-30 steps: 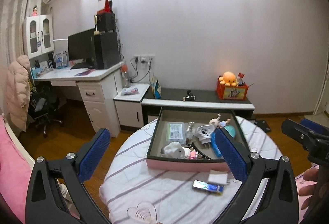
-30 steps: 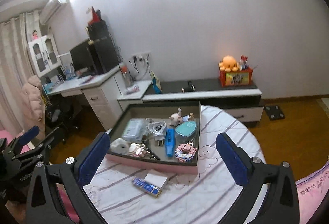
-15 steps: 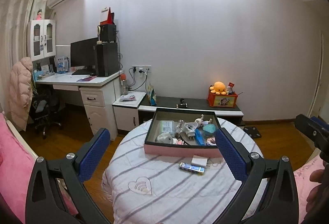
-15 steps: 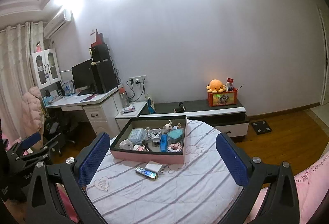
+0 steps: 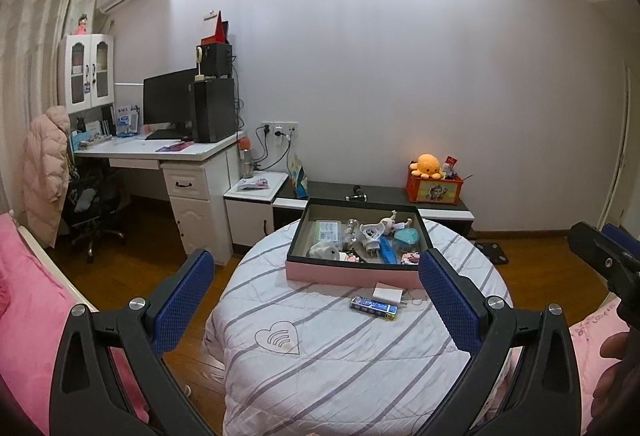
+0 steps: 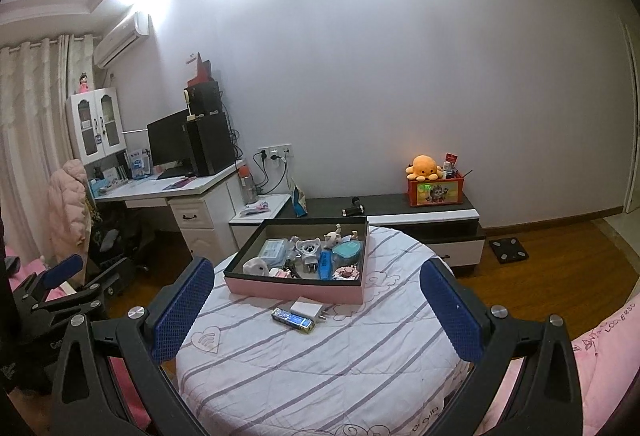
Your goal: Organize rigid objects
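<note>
Both claws, left (image 5: 316, 300) and right (image 6: 316, 310), are held released, well short of the surface (image 6: 320, 364); next, the charger (image 6: 307, 307) and blue pack (image 6: 292, 319) are probably to be boxed (image 6: 296, 288).

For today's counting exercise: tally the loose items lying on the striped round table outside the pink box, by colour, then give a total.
White: 1, the white charger block
Blue: 1, the blue rectangular pack
Total: 2

On the round table (image 5: 320, 356), the tray (image 5: 354, 272) lies behind the charger (image 5: 387, 293) and lighter (image 5: 373, 308).
</note>
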`<state>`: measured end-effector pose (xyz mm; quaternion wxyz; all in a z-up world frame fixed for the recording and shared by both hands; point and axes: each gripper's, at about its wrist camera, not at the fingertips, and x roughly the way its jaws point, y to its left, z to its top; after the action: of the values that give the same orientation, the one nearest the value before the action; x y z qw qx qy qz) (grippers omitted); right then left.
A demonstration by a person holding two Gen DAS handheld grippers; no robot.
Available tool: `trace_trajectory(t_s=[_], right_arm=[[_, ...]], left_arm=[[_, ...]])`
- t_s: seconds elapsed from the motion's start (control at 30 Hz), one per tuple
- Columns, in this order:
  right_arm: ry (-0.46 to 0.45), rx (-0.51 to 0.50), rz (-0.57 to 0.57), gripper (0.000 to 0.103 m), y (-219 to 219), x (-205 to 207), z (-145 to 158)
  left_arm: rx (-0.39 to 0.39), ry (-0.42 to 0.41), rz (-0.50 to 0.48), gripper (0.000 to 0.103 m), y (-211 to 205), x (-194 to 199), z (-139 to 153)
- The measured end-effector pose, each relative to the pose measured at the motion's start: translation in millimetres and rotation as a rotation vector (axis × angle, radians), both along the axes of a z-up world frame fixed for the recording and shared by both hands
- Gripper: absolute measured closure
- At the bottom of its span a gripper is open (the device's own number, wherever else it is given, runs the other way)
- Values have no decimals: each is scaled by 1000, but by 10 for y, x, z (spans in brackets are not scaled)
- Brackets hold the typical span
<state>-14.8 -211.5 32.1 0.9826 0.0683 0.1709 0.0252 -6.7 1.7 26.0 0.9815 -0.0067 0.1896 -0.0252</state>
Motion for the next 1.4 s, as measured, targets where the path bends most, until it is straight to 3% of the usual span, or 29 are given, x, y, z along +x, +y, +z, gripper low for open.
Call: trace_trajectory(t_s=[0.37,0.7,1.4], right_arm=[[20,-12,2,0,6,5,-76],[109,-28,2,0,-52,285,-318],[420,26,12,0,-414,1292,-1373]], left_arm=[[-6,26,6,0,-26,106,-88],[8,93,2,0,-103,360,-352],[58,398,-117,0,-735,1577,-1693]])
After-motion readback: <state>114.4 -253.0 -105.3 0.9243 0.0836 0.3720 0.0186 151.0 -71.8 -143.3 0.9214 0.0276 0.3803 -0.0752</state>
